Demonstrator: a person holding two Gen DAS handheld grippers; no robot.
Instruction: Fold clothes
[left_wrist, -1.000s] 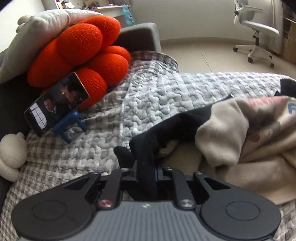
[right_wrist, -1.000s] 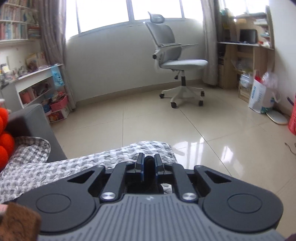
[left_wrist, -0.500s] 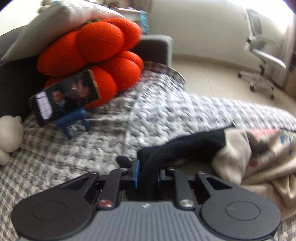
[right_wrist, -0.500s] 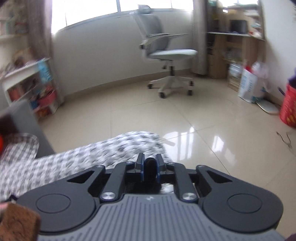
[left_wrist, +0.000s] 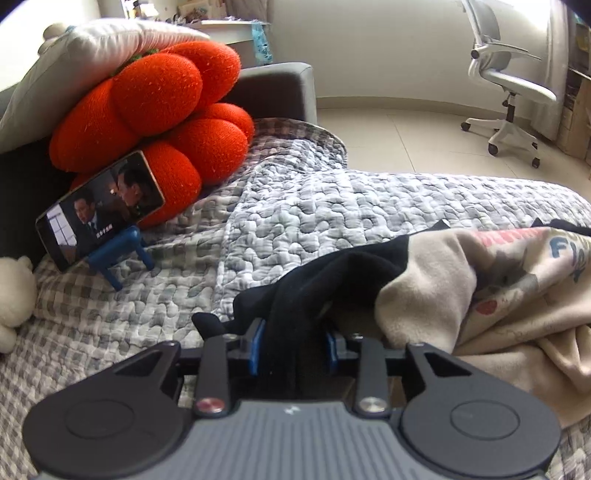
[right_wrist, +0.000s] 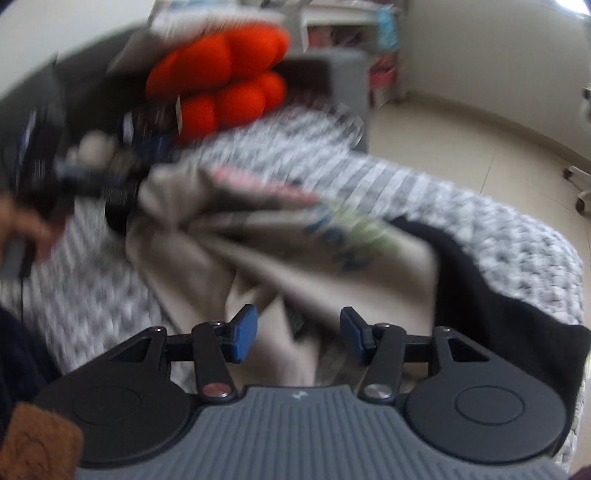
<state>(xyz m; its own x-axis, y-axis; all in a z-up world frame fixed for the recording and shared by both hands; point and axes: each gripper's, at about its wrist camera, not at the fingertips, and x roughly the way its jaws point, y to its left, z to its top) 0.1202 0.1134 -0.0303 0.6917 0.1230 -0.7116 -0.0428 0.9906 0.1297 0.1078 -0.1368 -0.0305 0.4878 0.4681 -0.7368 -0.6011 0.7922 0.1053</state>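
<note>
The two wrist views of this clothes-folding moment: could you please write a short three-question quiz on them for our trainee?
1. True or false: the left gripper is shut on the black sleeve.
2. The right gripper is: A) shut on cloth, B) open over the beige garment, C) out of view.
3. Fill in: the phone leans on a blue stand against the ______ cushion.

Key: 1 true; 2 B; 3 orange.
</note>
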